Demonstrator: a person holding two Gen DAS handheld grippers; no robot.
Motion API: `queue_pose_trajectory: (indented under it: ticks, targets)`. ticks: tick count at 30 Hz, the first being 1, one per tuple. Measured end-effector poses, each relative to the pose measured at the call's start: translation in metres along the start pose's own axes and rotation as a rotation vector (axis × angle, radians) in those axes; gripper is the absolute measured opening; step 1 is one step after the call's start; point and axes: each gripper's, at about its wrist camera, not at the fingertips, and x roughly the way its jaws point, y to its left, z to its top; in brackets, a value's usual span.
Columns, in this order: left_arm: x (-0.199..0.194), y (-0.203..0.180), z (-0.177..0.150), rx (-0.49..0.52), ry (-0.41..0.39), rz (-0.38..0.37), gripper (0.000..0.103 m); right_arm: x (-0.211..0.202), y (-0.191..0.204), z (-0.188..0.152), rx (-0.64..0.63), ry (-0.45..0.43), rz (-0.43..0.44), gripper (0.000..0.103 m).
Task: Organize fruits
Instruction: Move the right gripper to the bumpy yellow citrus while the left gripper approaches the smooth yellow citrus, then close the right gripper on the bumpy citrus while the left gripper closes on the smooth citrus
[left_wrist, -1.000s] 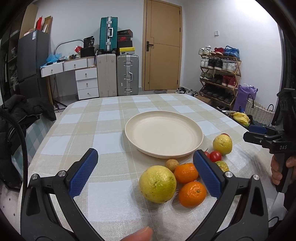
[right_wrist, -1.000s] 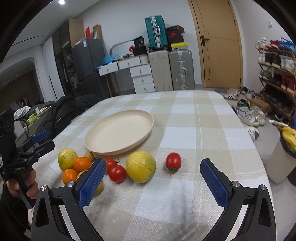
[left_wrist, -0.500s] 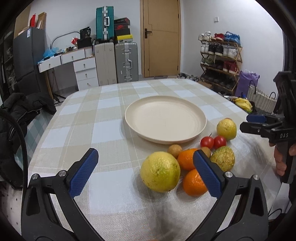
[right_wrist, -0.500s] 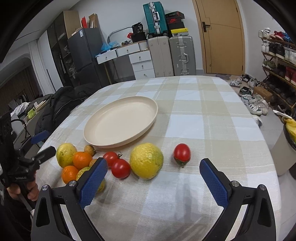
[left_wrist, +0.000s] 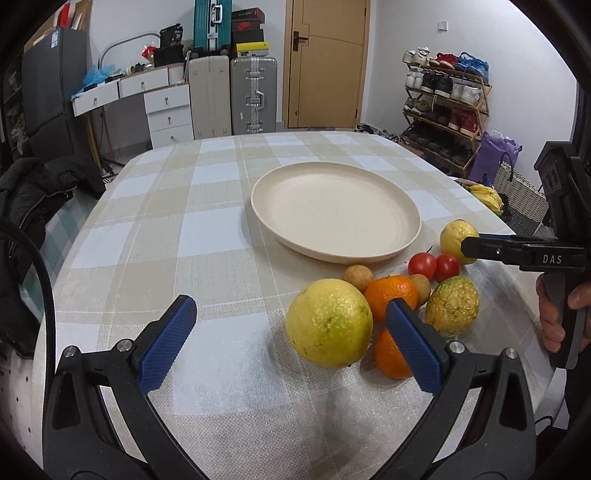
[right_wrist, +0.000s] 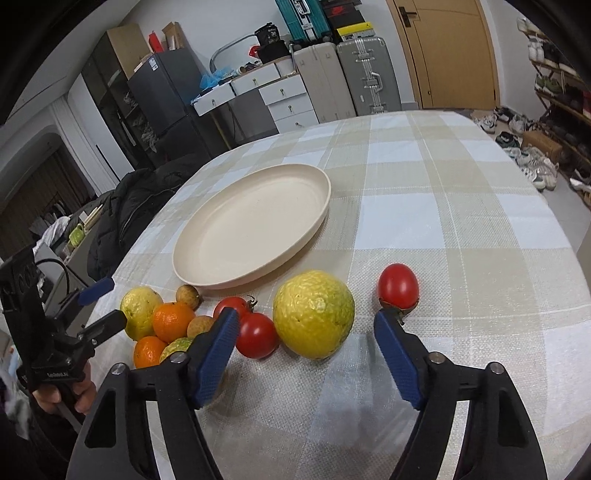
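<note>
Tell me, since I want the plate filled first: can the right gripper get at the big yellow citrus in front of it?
Probably yes: the right gripper is open, the yellow citrus lies just beyond its fingers, nothing between.

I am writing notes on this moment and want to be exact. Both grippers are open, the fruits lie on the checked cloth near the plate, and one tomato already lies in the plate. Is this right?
Not quite: the plate holds nothing. The right wrist view shows all three tomatoes on the cloth beside it. The rest stands: the left gripper and the right gripper are both open.
</note>
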Motion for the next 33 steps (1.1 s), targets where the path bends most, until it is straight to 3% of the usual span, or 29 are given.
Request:
queue_pose_trajectory:
  ticks: [2, 12, 22, 28, 33]
  targets:
    - [0.002, 0.002, 0.001, -0.007, 0.008, -0.003, 0.103, 0.004, -0.003, 0.001, 0.019, 0.008, 0.009, 0.068]
    - [0.014, 0.001, 0.001, -0.018, 0.065, -0.023, 0.099, 0.010, -0.008, 0.001, 0.045, 0.018, 0.040, 0.050]
    - [0.021, 0.001, 0.001, -0.021, 0.083, -0.046, 0.094, -0.007, 0.003, -0.006, -0.005, -0.055, 0.047, 0.048]
    - [0.024, 0.003, -0.001, -0.035, 0.093, -0.119, 0.078, -0.016, 0.008, -0.008, -0.022, -0.086, 0.070, 0.048]
    - [0.029, -0.001, -0.003, -0.029, 0.125, -0.200, 0.051, -0.019, 0.009, -0.009, -0.023, -0.095, 0.076, 0.048]
